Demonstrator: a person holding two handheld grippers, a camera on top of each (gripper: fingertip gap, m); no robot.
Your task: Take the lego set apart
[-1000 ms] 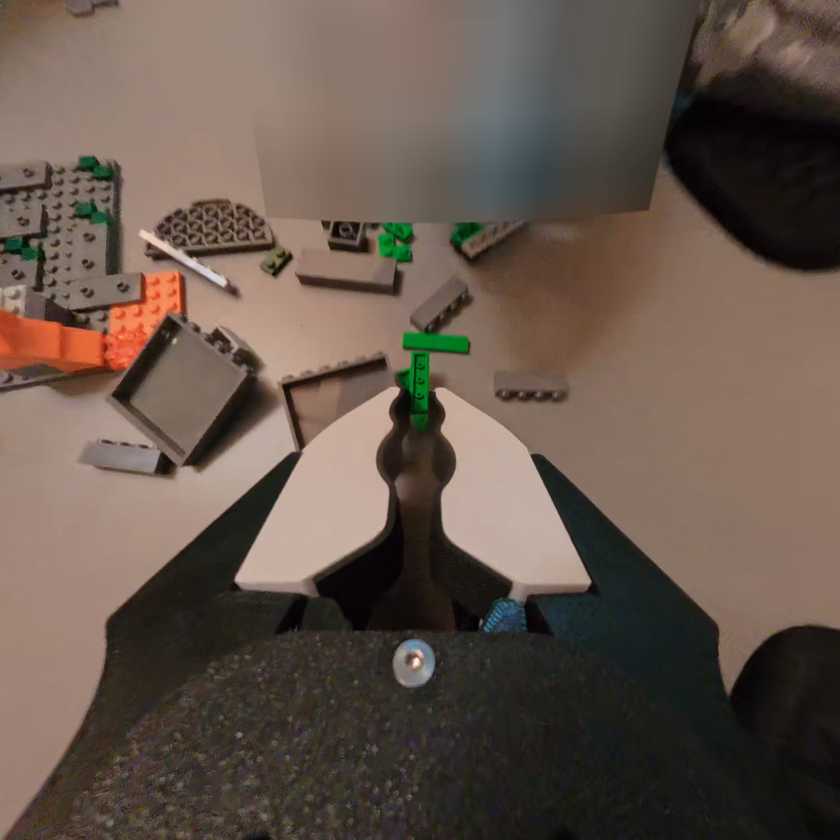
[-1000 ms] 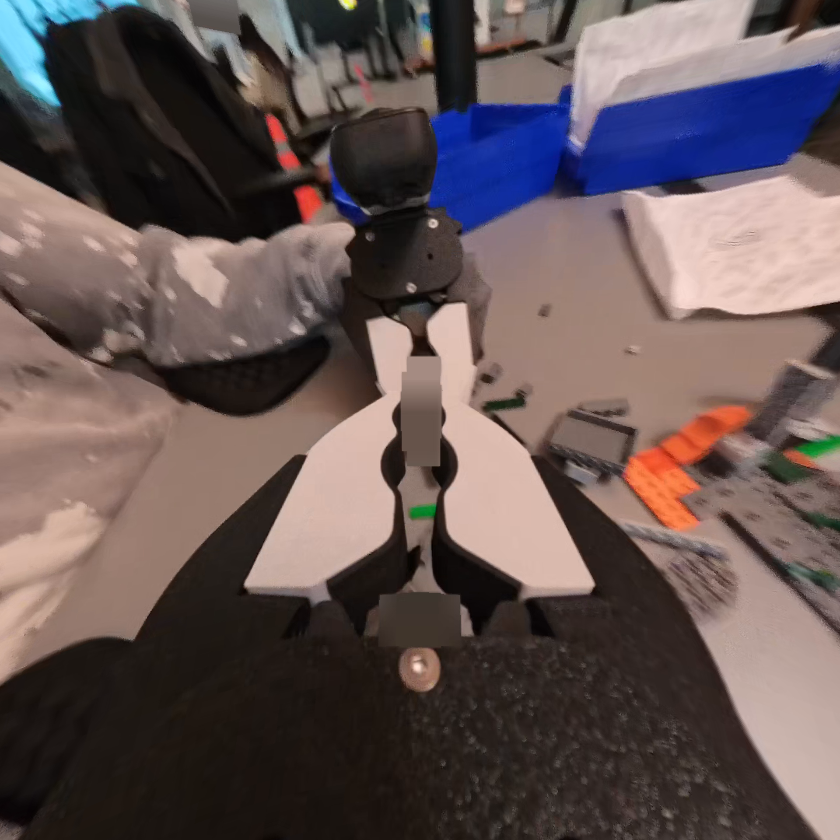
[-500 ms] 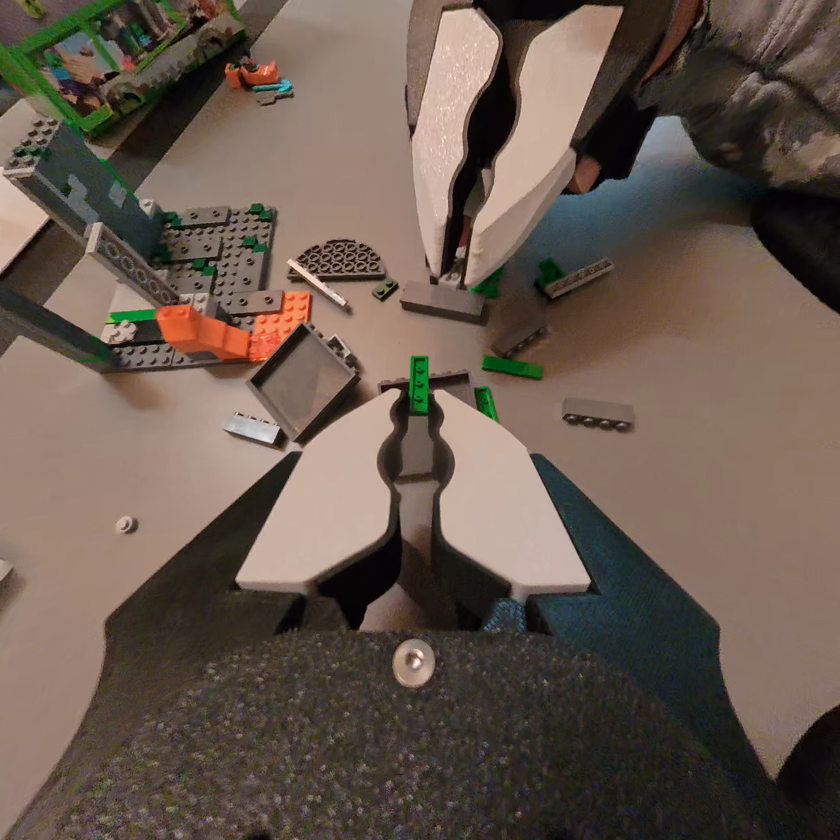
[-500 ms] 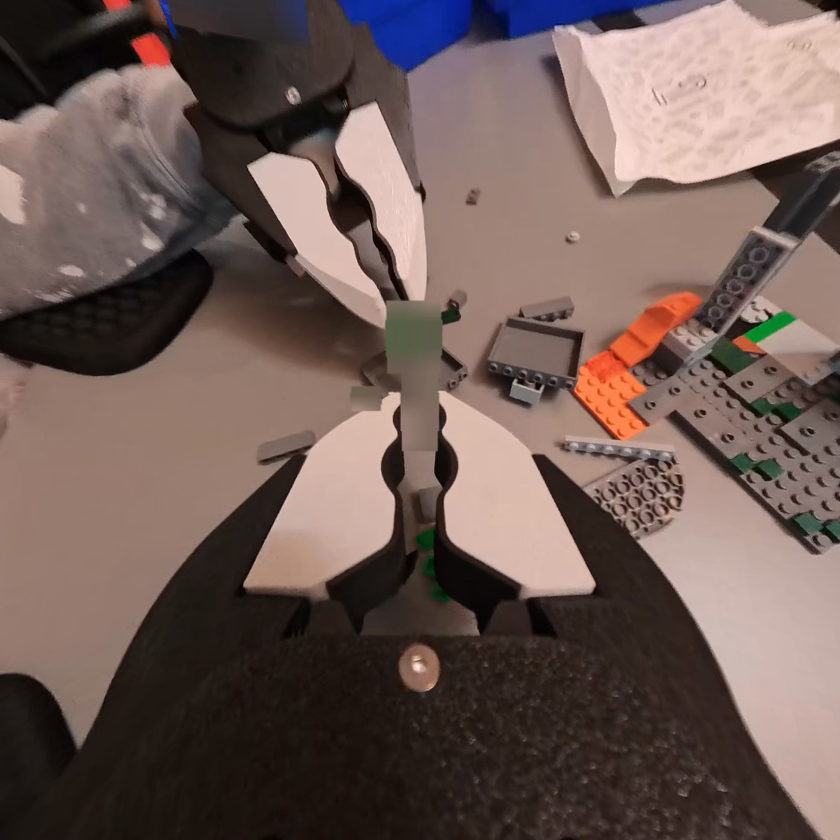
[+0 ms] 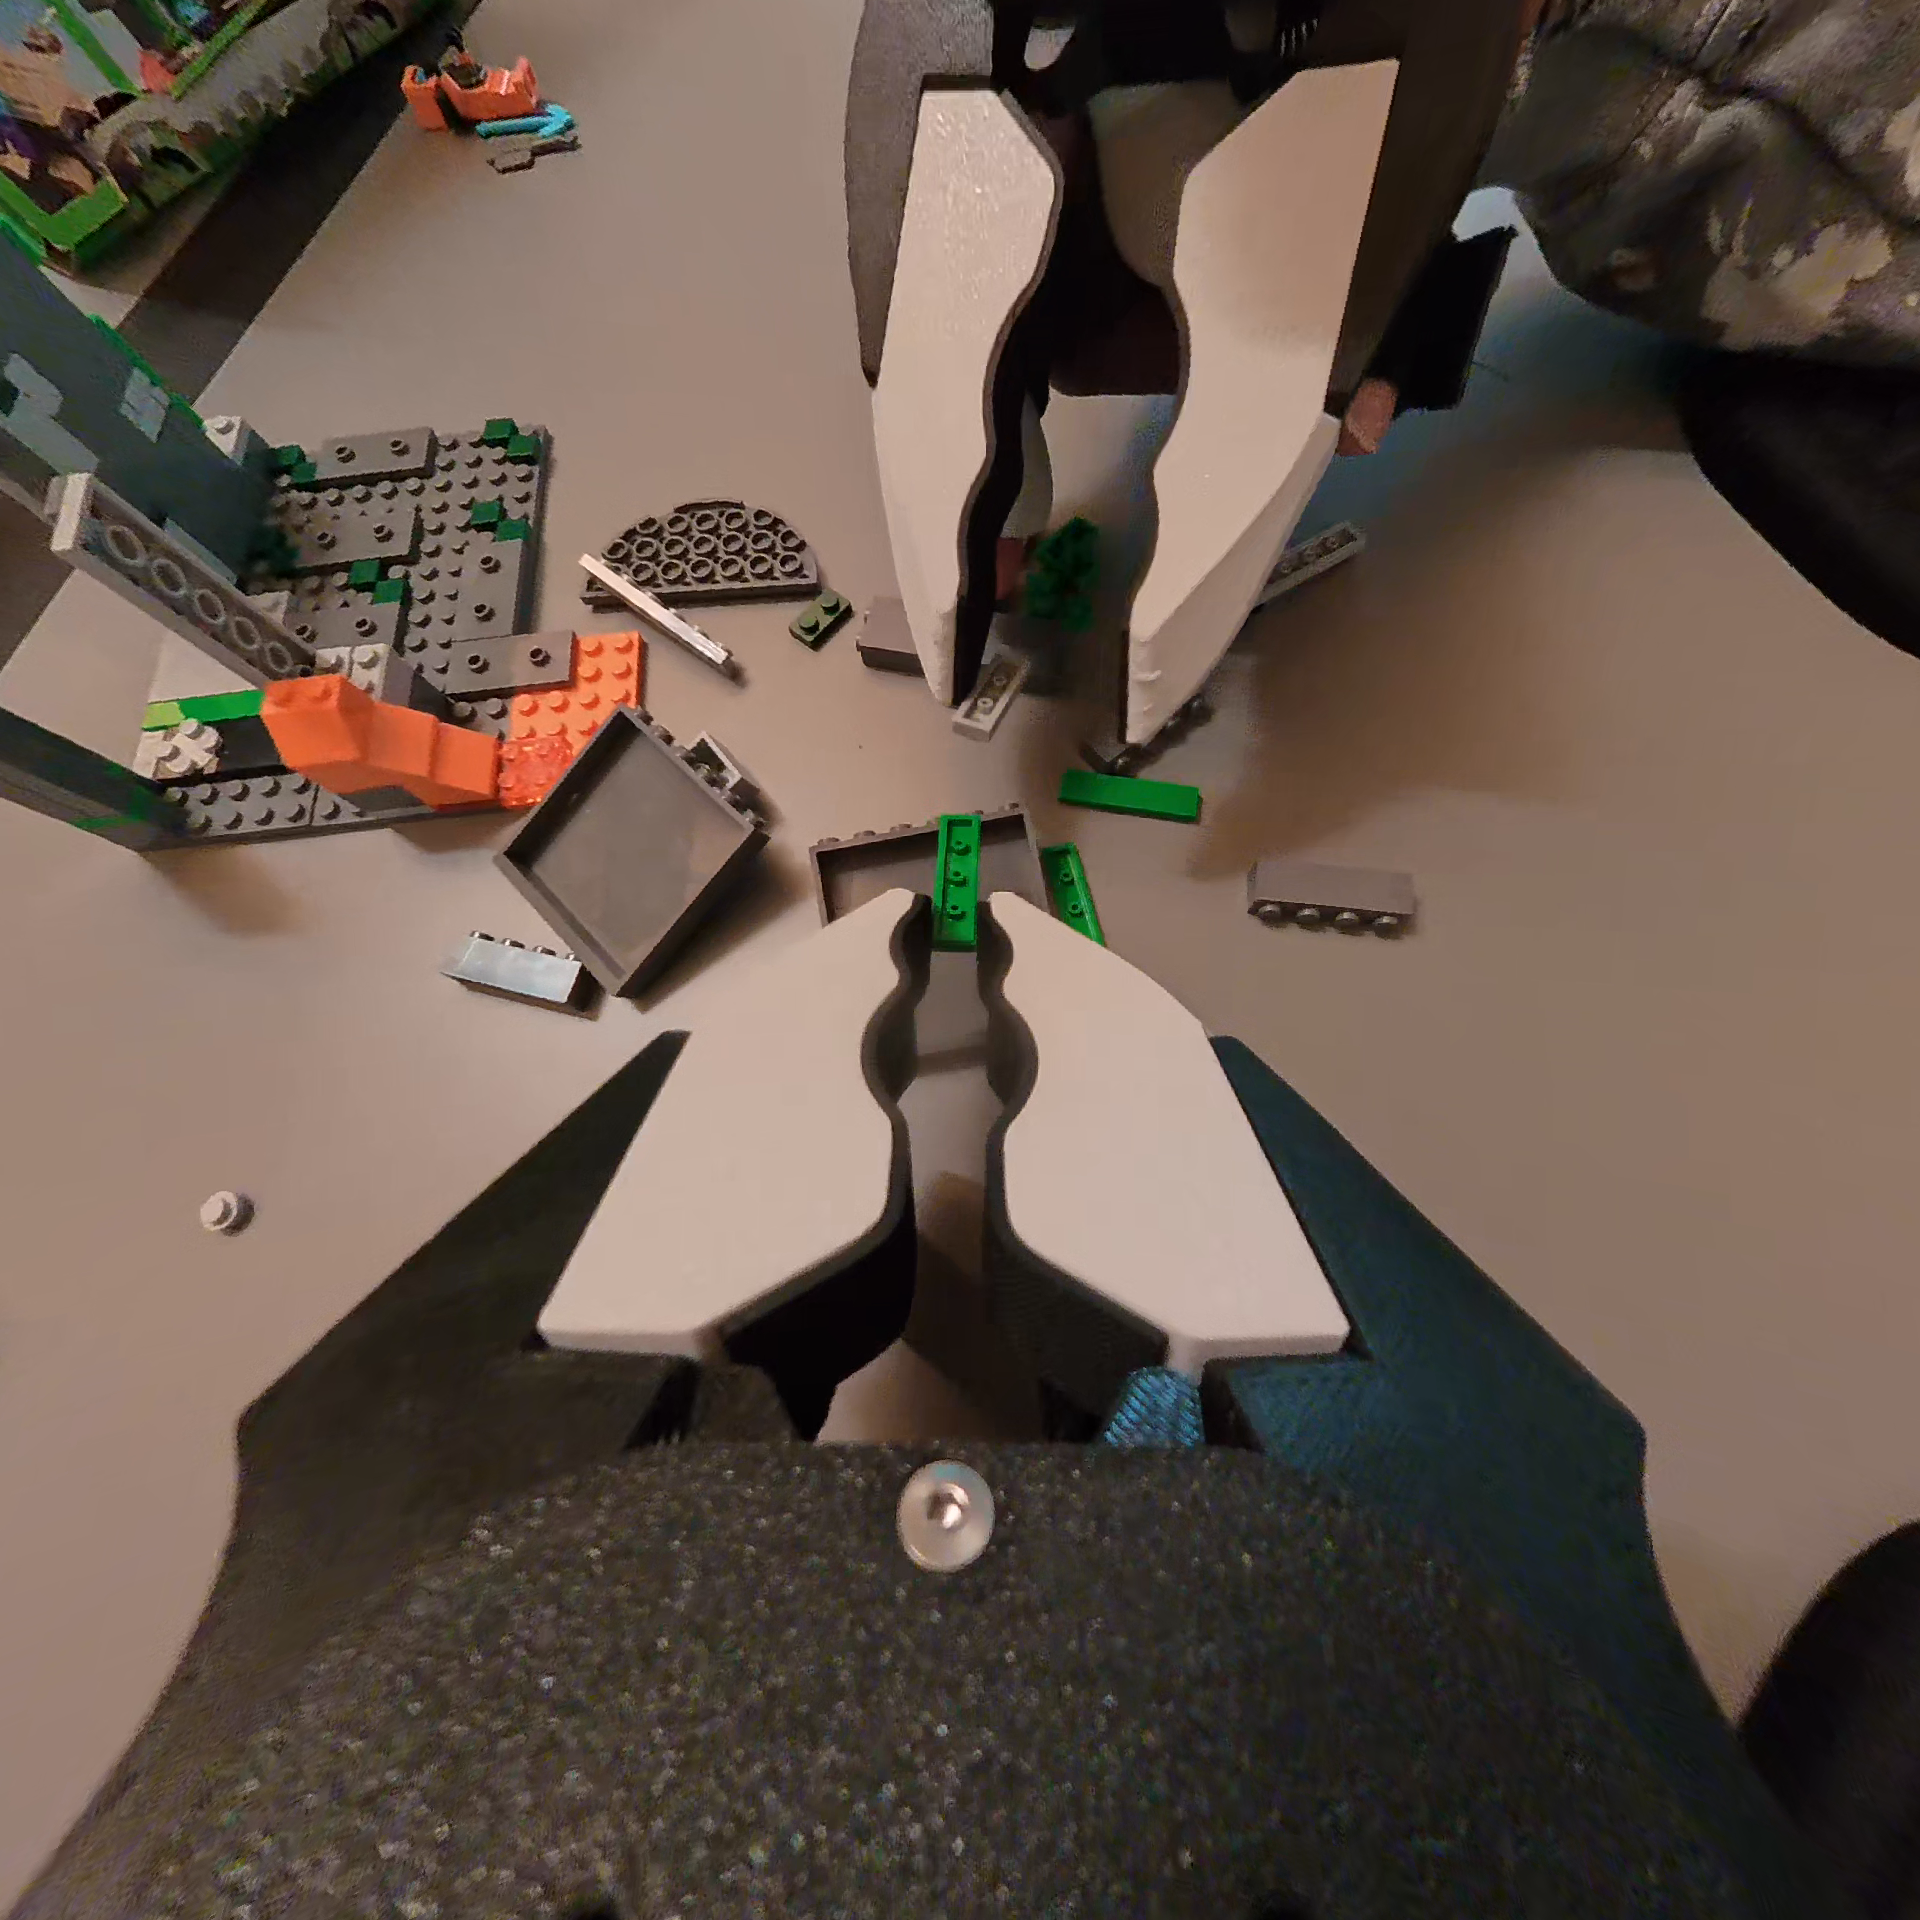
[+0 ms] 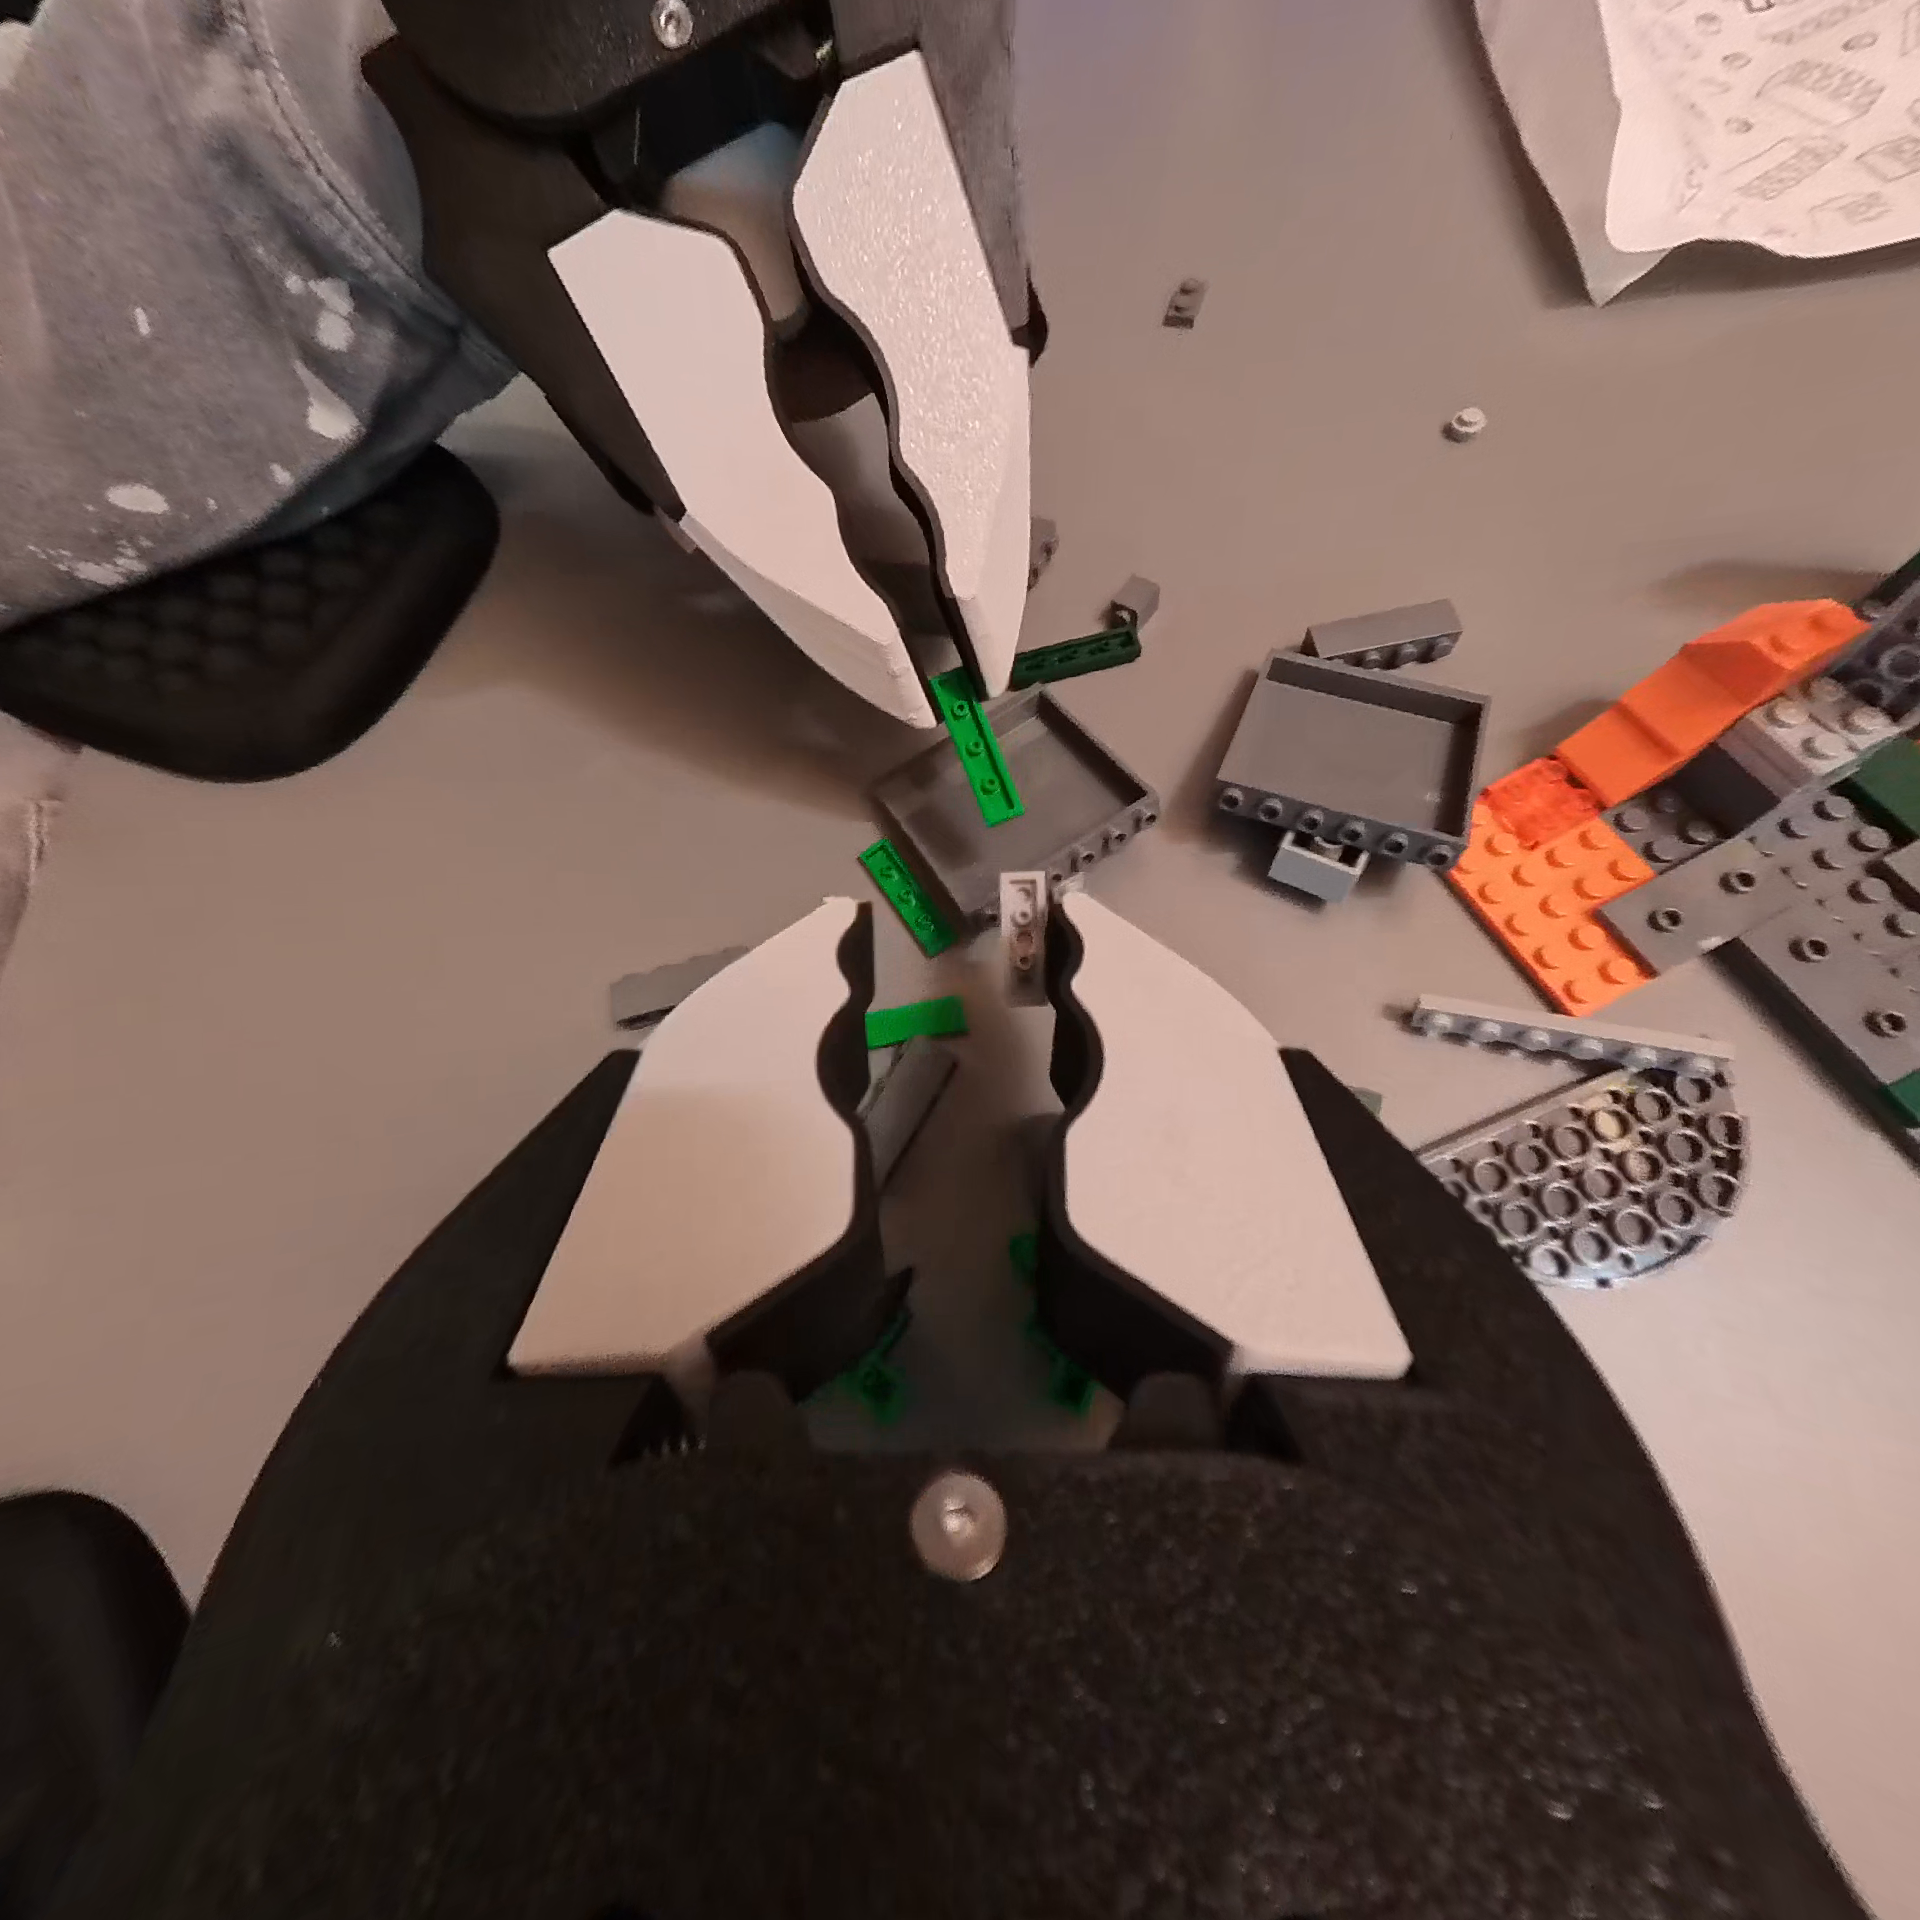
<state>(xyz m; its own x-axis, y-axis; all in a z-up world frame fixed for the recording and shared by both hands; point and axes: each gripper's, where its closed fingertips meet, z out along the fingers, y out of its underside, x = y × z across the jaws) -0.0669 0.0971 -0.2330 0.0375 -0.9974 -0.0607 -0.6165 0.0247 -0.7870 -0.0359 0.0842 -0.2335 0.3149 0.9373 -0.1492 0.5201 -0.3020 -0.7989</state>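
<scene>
My left gripper (image 5: 954, 914) is pinching a bright green plate (image 5: 957, 878) by one end, clear of the worktop above a loose grey panel (image 6: 1023, 810) in the middle of it. My right gripper (image 6: 961, 914) is spread wide with a small grey plate (image 6: 1021, 940) against its inner right finger; I cannot tell whether it is free. I judge the pair just pulled apart: next, set both among the loose pieces and go to the remaining build (image 5: 364, 623) towards the worktop's edge.
</scene>
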